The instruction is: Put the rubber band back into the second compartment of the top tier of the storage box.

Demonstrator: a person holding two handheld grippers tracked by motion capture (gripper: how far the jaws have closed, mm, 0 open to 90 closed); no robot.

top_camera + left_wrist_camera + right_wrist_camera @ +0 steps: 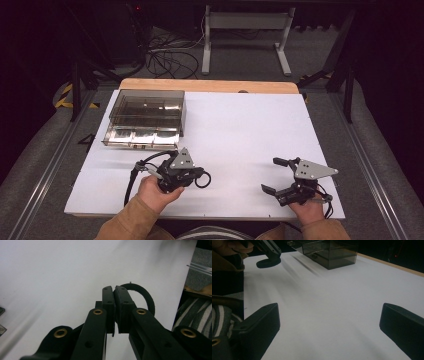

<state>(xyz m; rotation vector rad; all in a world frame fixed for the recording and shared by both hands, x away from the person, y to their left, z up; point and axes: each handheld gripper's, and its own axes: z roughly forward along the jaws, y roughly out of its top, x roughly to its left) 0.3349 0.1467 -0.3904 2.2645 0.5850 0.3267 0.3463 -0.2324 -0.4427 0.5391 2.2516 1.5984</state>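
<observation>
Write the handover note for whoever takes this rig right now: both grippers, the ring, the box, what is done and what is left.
Left gripper: shut on the black flat ring, held just above the white table.
Right gripper: open, empty, near the table's right front.
Smoky clear plastic drawer box: far left of the table, its bottom drawer pulled out.
Done: ring picked up.
Left: probably placing the ring in the open drawer, then closing it.
</observation>
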